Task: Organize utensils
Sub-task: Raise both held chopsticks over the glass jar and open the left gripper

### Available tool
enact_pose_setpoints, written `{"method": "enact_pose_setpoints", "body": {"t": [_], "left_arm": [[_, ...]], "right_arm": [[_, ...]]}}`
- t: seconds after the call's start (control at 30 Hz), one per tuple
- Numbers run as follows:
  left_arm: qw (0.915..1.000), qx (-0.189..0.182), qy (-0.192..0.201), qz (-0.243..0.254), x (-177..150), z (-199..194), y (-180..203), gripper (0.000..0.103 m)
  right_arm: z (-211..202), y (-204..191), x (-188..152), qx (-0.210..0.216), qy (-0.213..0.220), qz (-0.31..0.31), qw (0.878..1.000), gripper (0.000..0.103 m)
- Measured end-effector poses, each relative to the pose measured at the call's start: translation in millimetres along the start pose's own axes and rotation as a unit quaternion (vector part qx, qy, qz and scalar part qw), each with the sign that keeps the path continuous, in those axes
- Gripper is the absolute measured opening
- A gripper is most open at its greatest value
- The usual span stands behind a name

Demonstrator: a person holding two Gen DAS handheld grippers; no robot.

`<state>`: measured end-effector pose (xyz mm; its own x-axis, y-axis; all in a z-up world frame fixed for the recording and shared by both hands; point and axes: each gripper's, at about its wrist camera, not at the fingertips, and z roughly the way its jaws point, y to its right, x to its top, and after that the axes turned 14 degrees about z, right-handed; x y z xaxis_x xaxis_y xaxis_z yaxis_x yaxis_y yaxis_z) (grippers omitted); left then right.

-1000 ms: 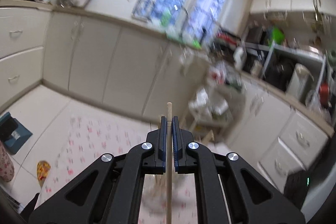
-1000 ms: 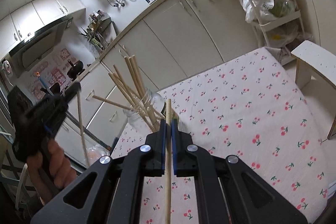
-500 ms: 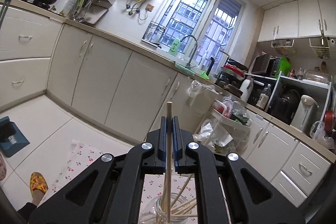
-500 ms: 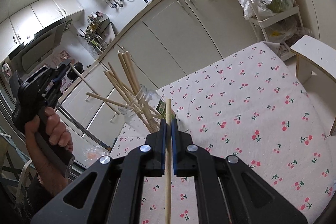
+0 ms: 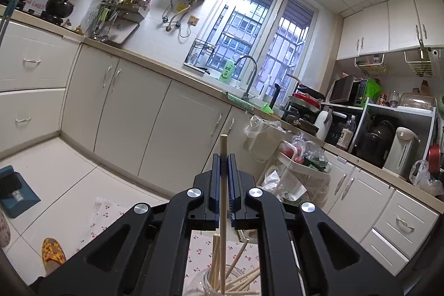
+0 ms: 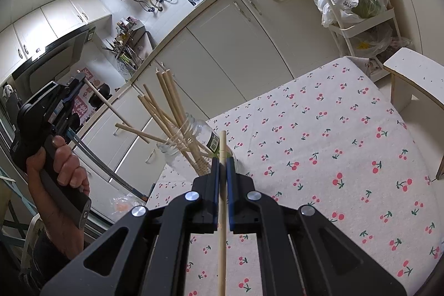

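My left gripper [image 5: 223, 157] is shut on a wooden chopstick [image 5: 223, 201] whose lower end reaches down into the mouth of a clear glass jar [image 5: 205, 282] holding several more chopsticks. In the right wrist view the same jar [image 6: 199, 129] stands on the cherry-print tablecloth [image 6: 333, 146], and the left gripper [image 6: 79, 81] is up at the left in a person's hand [image 6: 63, 171], its chopstick [image 6: 111, 107] slanting down to the jar. My right gripper [image 6: 222, 160] is shut on another chopstick [image 6: 222, 226], just in front of the jar.
Cream cabinets [image 5: 166, 129] run along the wall under a counter with a sink tap [image 5: 249, 74]. A white cart [image 6: 358, 15] with plastic bags and a white stool [image 6: 416, 79] stand past the table's far right. A slipper [image 5: 52, 254] lies on the floor.
The left gripper has risen and tilted upward, bringing its chopstick over and into the jar's mouth. The right gripper and its chopstick have held still.
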<state>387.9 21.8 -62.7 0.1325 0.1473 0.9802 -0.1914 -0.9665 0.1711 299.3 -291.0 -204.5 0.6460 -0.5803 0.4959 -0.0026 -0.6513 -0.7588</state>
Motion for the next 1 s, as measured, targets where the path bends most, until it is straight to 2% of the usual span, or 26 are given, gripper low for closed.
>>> {"method": "enact_pose_setpoints", "body": {"t": [0.27, 0.57, 0.77, 1.0], "left_arm": [[0.9997, 0.001, -0.001, 0.023, 1, 11, 4, 0.005], [0.9969, -0.012, -0.056, 0.053, -31, 39, 11, 0.005], [0.9911, -0.027, -0.106, 0.076, -59, 55, 18, 0.005], [0.9826, -0.050, -0.155, 0.089, -81, 62, 17, 0.005]], "right_arm": [[1, 3, 0, -0.001, 0.001, 0.002, 1.000, 0.006], [-1, 0, 4, 0.002, 0.019, 0.003, 1.000, 0.006], [-9, -17, 24, 0.034, 0.078, 0.017, 0.996, 0.006], [-9, -40, 52, 0.069, 0.143, 0.044, 0.986, 0.006]]}}
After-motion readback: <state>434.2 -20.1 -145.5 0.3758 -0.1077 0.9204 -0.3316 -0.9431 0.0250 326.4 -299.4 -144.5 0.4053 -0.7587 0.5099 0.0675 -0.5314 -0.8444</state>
